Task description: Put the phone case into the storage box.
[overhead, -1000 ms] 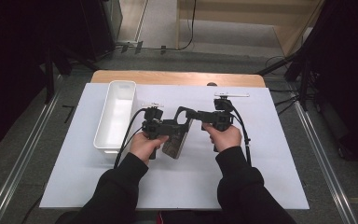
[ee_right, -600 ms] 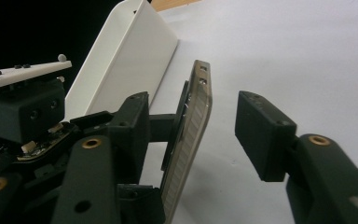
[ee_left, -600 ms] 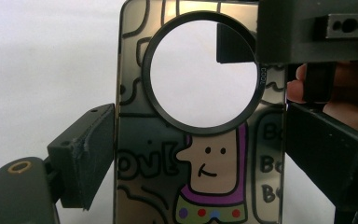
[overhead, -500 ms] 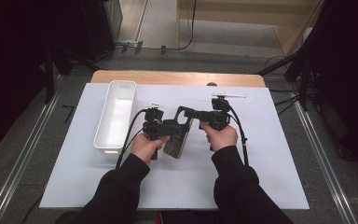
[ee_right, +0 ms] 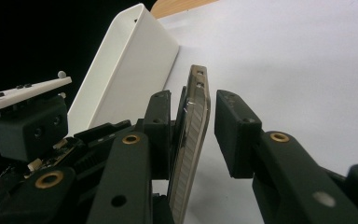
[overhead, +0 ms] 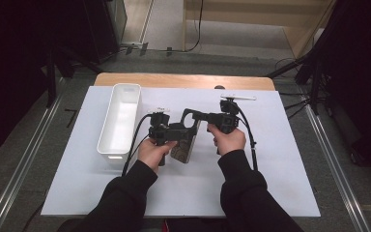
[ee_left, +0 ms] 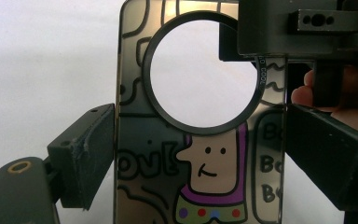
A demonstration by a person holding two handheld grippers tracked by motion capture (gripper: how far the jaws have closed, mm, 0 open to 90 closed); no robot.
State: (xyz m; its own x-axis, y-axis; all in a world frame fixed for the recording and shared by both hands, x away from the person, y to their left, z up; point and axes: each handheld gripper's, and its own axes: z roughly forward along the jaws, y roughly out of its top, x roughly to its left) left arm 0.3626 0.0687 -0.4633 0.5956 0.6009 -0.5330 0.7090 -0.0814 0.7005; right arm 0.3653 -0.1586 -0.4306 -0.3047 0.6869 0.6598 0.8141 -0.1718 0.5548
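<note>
A phone case (overhead: 185, 147) printed with a cartoon figure and a round camera hole is held upright above the white mat. My left gripper (overhead: 178, 131) is shut on it; in the left gripper view the case (ee_left: 158, 163) sits between the two black jaws, one pressed on each long edge. My right gripper (overhead: 189, 116) comes in from the right and straddles the case's upper end. In the right gripper view the case (ee_right: 193, 140) is seen edge-on: the left jaw lies against it and the right jaw stands off with a gap, so this gripper (ee_right: 198, 109) is open.
A long white tray (overhead: 121, 121) lies left of the hands, also seen as the white tray (ee_right: 130, 60) behind the case. The white mat (overhead: 270, 169) covers a wooden table (overhead: 183, 79). Dark floor and metal rails run along both sides.
The right gripper has shifted slightly left, further over the case's upper end. The left gripper keeps its hold on the case, which sits a little higher and to the right.
</note>
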